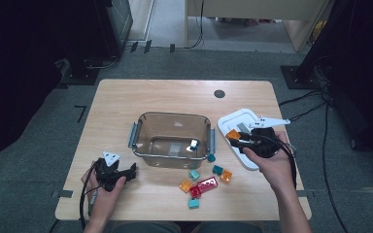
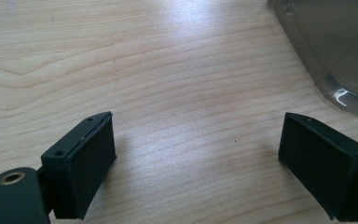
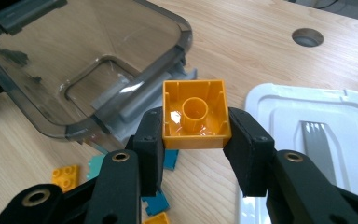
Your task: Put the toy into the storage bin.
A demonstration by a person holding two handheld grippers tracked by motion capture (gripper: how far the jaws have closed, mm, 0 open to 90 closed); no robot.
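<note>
Orange plastic brick (image 3: 195, 114), square and hollow side toward the camera, sits clamped between the pads of the right tool (image 3: 195, 135), which grips it on two opposite walls. In the high view the same brick (image 1: 233, 134) is held above the near-left corner of the white lid (image 1: 245, 121), just right of the clear container (image 1: 172, 138). The grip across flat walls looks sound, and the brick is lifted free of the surface (image 1: 126, 102), which suits a carry over the container's rim; judged from this, the step in hand is dropping the brick into the container, not yet done.

Left tool (image 1: 110, 171) rests low near the front left of the surface, its pads (image 2: 91, 165) well apart with nothing but bare wood between them. It lies beside the container's corner (image 2: 340, 51), probably waiting or ready to steady it.

Remaining loose bricks (image 1: 201, 184) lie in a cluster in front of the container: orange, teal and red pieces, close together and some touching. They appear to be the stock awaiting transfer.

Limits of view: the container's tinted walls and glare make its contents uncertain; a small bright object (image 1: 193, 144) by its right wall cannot be identified. The right tool's body covers much of the brick from above. Bricks beneath the right tool (image 3: 65, 175) are cut off, so their count is unclear. A grey strip on the lid (image 3: 317, 140) is partly hidden.
</note>
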